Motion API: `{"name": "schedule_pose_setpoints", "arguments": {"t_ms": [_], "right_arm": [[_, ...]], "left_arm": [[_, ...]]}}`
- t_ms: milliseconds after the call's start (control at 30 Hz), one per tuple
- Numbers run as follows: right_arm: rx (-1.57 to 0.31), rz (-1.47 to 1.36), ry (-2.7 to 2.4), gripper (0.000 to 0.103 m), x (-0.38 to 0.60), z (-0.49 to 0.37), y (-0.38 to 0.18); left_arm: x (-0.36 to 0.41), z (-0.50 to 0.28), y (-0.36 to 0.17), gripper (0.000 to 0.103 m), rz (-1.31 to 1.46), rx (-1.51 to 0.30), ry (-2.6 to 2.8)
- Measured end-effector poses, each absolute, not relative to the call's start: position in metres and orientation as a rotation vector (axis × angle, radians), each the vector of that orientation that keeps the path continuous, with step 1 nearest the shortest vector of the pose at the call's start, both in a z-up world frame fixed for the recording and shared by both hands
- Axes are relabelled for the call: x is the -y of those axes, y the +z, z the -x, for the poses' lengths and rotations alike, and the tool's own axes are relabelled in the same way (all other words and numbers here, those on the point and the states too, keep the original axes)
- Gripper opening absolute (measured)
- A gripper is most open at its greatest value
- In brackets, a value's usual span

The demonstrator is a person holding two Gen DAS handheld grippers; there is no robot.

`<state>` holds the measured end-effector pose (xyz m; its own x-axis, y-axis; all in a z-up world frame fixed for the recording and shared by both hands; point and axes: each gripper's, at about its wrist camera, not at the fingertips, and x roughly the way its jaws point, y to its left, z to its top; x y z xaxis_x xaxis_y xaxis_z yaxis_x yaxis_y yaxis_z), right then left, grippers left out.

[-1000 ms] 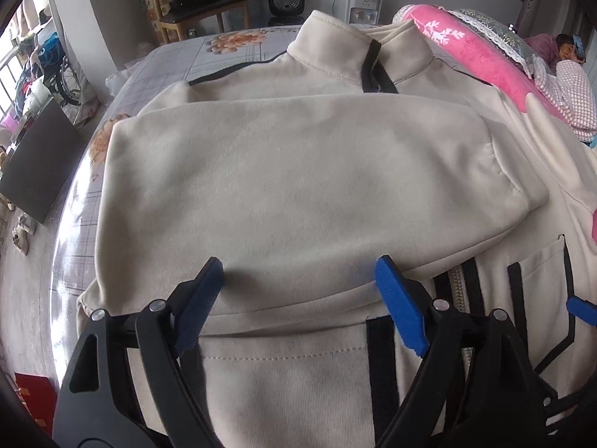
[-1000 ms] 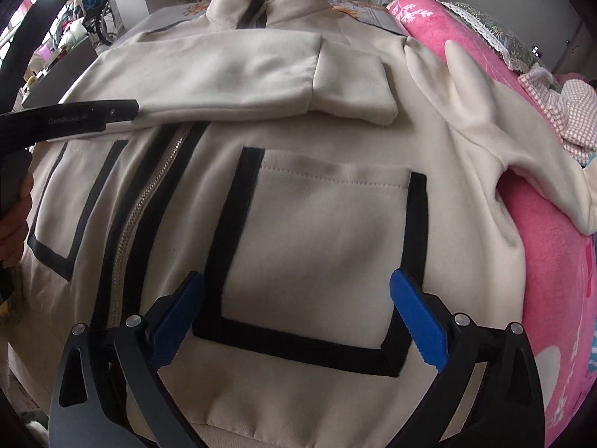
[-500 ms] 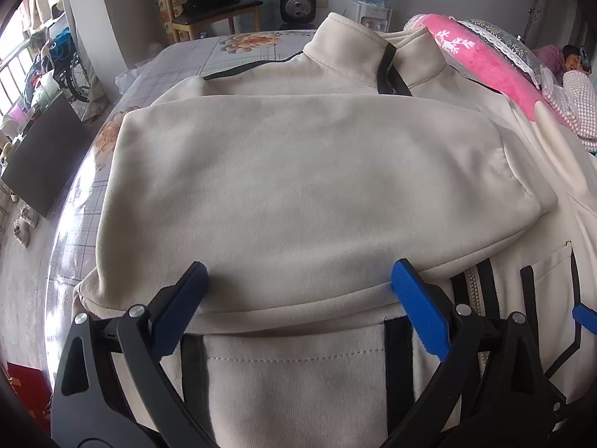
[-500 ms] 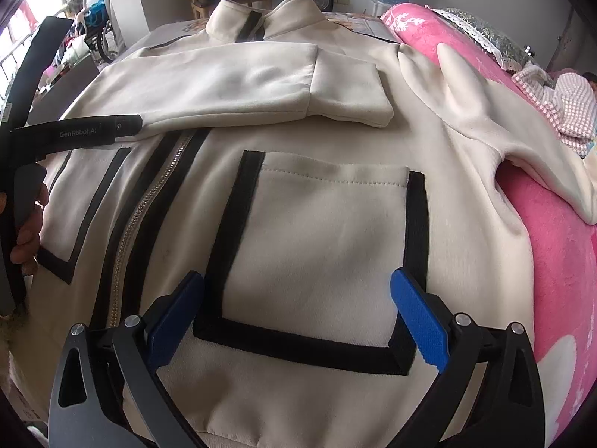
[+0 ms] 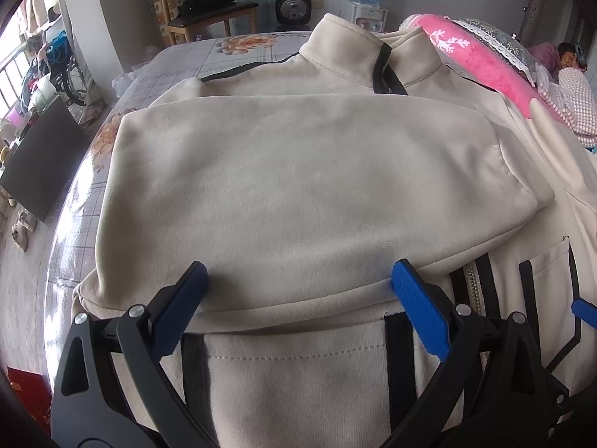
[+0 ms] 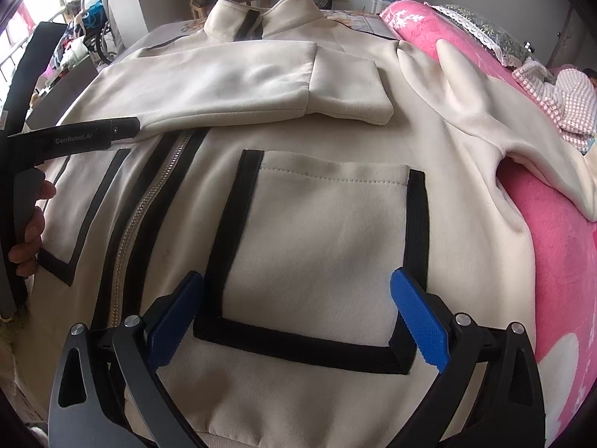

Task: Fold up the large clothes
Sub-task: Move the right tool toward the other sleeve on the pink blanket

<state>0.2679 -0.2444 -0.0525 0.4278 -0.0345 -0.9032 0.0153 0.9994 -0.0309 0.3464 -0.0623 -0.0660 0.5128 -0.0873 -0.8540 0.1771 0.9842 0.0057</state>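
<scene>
we have the cream jacket (image 6: 321, 231) lying front-up on the bed (image 5: 209, 59), zip closed, collar away from us, its right edge riding up on a pink blanket (image 6: 559, 261). one sleeve (image 5: 298, 186) is already folded flat across the chest; the other sleeve (image 6: 485, 112) is draped out over the blanket, so we judge that one comes next. our left gripper (image 5: 298, 298) hovers at the folded sleeve's lower edge, jaws wide apart and holding nothing; our right gripper (image 6: 298, 306) hangs over the black-trimmed pocket (image 6: 321, 246), jaws likewise apart and empty. to do it well we should pinch the loose sleeve near the cuff and lay it level across the first. the left gripper's arm reads "genrobot.ai".
</scene>
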Motion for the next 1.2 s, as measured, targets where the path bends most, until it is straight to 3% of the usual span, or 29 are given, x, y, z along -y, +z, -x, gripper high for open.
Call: {"name": "schedule_pose_setpoints", "arguments": {"t_ms": [367,700,1200], "right_arm": [[-1.104,-0.031,-0.031,0.097,0.259,-0.264,-0.029],[-0.999,-0.292,-0.292,0.097,0.410,-0.255,0.013],[-0.889,-0.605,-0.718,0.070,0.623,-0.276,0.004]], "left_arm": [[0.062,-0.346,-0.066,0.096,-0.100,-1.019,-0.168],[0.062,-0.345,-0.067,0.096,-0.102,-1.008,-0.171],[0.063,-0.345,-0.067,0.096,-0.101,-1.013,-0.163]]}}
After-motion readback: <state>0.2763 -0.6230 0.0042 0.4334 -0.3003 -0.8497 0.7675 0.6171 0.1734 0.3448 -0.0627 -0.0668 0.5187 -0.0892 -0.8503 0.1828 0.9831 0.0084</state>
